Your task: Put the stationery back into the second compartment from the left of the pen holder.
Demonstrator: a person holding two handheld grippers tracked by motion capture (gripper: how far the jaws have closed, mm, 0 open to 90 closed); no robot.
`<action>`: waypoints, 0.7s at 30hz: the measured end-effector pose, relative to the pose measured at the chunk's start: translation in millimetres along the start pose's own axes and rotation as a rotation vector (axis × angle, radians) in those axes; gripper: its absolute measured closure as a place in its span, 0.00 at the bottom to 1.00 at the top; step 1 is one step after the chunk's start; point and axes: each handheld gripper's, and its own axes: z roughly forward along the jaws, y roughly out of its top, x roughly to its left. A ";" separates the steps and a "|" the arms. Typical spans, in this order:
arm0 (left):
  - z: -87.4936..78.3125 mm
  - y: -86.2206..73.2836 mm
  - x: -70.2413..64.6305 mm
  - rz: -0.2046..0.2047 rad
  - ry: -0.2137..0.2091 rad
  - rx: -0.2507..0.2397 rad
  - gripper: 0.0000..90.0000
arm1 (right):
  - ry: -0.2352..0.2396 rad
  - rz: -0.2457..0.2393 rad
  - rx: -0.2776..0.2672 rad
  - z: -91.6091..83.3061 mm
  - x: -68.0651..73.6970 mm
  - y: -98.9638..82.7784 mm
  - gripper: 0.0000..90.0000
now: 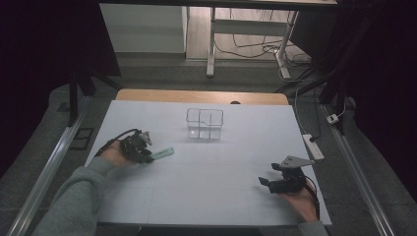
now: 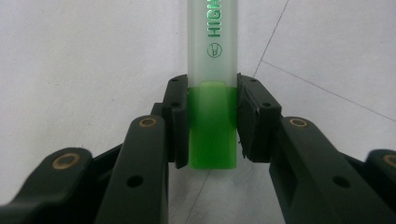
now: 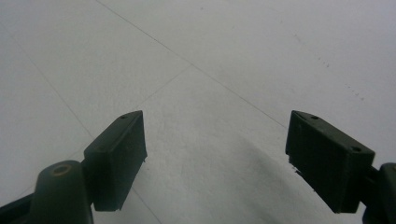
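Note:
A pale green highlighter (image 1: 162, 153) lies on the white tabletop (image 1: 221, 167) at the left, pointing toward the middle. My left gripper (image 1: 147, 156) grips it by its near end. In the left gripper view the two black pads sit against both sides of the highlighter (image 2: 212, 56), right where its frosted body meets the bright green end, so the left gripper (image 2: 212, 93) is shut on it. My right gripper (image 1: 268, 173) rests near the front right of the table. Its jaws stand wide apart over bare surface, and the right gripper (image 3: 215, 140) holds nothing.
A clear plastic container with dividers (image 1: 204, 124) stands at the middle back of the table. A white power strip (image 1: 313, 146) lies off the table's right edge. Metal rails run along both sides of the floor.

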 end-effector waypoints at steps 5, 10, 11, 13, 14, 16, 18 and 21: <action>-0.6 1.0 -3.5 0.002 0.023 0.004 0.74 | 0.000 0.002 0.002 -0.2 -0.1 -0.3 0.22; -4.2 -0.8 -4.7 -0.021 0.020 -0.029 0.74 | -0.001 0.000 -0.006 -1.0 -0.4 -0.1 0.22; -4.2 -0.8 -4.7 -0.021 0.020 -0.029 0.74 | -0.001 0.000 -0.006 -1.0 -0.4 -0.1 0.22; -7.8 -1.7 -5.4 -0.029 0.017 -0.054 0.74 | -0.002 0.000 -0.007 -1.1 -0.3 -0.1 0.22; -11.2 -2.2 -6.9 -0.034 0.013 -0.073 0.74 | -0.002 0.000 -0.008 -1.3 -0.2 0.1 0.22; -12.7 -2.2 -8.3 -0.036 0.016 -0.081 0.74 | -0.004 0.000 -0.007 -1.8 0.1 0.3 0.22; -16.1 -1.8 -11.2 -0.037 0.019 -0.092 0.74 | -0.005 0.000 -0.008 -2.0 0.2 0.5 0.22; -22.1 -0.7 -17.8 -0.039 0.021 -0.130 0.74 | -0.004 0.001 -0.011 -2.7 0.4 0.9 0.22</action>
